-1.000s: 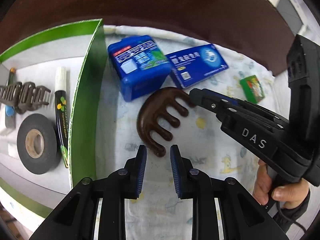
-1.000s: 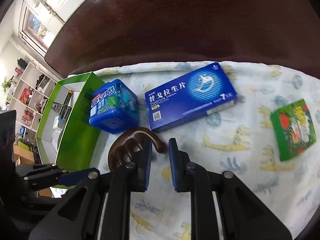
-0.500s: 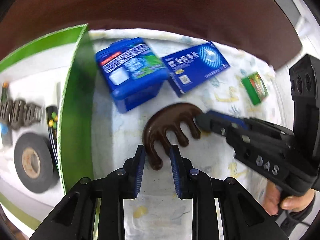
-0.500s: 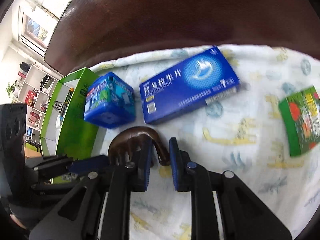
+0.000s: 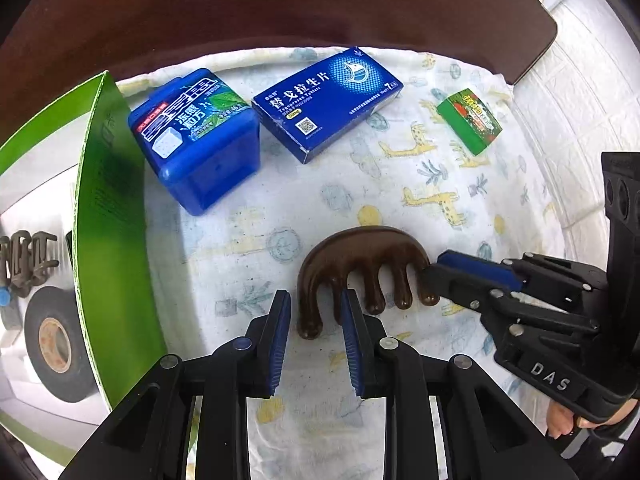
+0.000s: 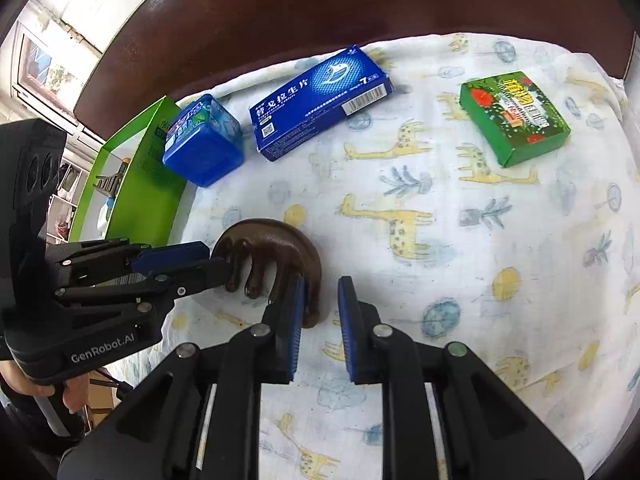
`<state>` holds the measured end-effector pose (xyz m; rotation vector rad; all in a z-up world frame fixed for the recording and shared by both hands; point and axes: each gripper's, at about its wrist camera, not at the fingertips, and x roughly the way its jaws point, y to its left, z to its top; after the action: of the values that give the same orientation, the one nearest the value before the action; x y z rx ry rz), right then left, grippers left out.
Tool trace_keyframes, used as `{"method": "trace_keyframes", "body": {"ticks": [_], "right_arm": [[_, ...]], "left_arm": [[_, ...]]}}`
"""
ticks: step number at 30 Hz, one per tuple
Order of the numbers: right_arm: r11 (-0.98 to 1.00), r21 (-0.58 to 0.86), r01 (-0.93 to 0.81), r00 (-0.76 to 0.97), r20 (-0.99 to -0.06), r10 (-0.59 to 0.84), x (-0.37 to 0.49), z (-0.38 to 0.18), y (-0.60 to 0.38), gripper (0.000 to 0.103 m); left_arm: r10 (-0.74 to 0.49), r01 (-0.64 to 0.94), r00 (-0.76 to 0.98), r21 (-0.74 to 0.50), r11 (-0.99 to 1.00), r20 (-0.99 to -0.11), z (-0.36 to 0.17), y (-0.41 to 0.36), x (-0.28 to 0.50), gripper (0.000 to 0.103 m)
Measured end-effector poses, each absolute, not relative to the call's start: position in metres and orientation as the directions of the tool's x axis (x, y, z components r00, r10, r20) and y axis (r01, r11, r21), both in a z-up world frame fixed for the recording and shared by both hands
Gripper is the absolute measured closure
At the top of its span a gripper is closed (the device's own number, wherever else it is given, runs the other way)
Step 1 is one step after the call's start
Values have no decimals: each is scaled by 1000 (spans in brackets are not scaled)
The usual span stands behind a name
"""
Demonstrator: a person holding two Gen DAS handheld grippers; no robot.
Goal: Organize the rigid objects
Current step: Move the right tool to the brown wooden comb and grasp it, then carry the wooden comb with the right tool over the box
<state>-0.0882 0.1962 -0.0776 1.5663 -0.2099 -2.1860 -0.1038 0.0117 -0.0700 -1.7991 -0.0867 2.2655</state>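
Blue-padded left tongs partly open, straddling the outermost tine of a dark brown wooden wide-toothed comb, with a sliver of cloth visible on either side of the tine, so not clamped on it. Right tongs likewise partly open at the comb's opposite end, with the end tine against the inner face of one pad and clear space up to the other; whether that tine is actually touching cannot be told. Comb lying flat on a white cloth printed with yellow giraffes, arched back pointing away from both cameras, tines pointing toward them. Farther out on the cloth, a blue plastic tub with a printed lid, and just beside it a flat blue cardboard medicine carton, the two near each other but apart. Well off toward the right-hand side, a small green cardboard box with red print. On the left edge, an open bright green cardboard tray, close beside the tub, holding a roll of black tape and a brown hair claw clip. Beneath and beyond the cloth, a dark reddish-brown wooden tabletop.
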Motion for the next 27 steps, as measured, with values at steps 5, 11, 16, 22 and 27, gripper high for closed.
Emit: {"method": "trace_keyframes", "body": {"ticks": [5,11,16,22,27], "right_arm": [[-908,327,261,-277,-876,-395,-88,-76,175,86],[-924,235,301,-303,-895,-327,-81,-73,159,88],[-914,301,272,-306,-873,-379,-79,-65,165,88],[-911,278,304,-352,-856,-379,-74,-40,157,88],[-898,274,345,-392,-827,-403,-69,-17,135,88]], "left_arm": [[241,-183,-207,-205,-962,-948,-71,15,-119,79],[204,-241,-257,-142,-960,-945,-66,21,-109,79],[235,-242,-277,-169,-955,-932,-57,15,-105,79],[234,-254,-341,-151,-955,-910,-31,7,-96,79],[234,-235,-404,-147,-961,-884,-7,-14,-88,79]]}}
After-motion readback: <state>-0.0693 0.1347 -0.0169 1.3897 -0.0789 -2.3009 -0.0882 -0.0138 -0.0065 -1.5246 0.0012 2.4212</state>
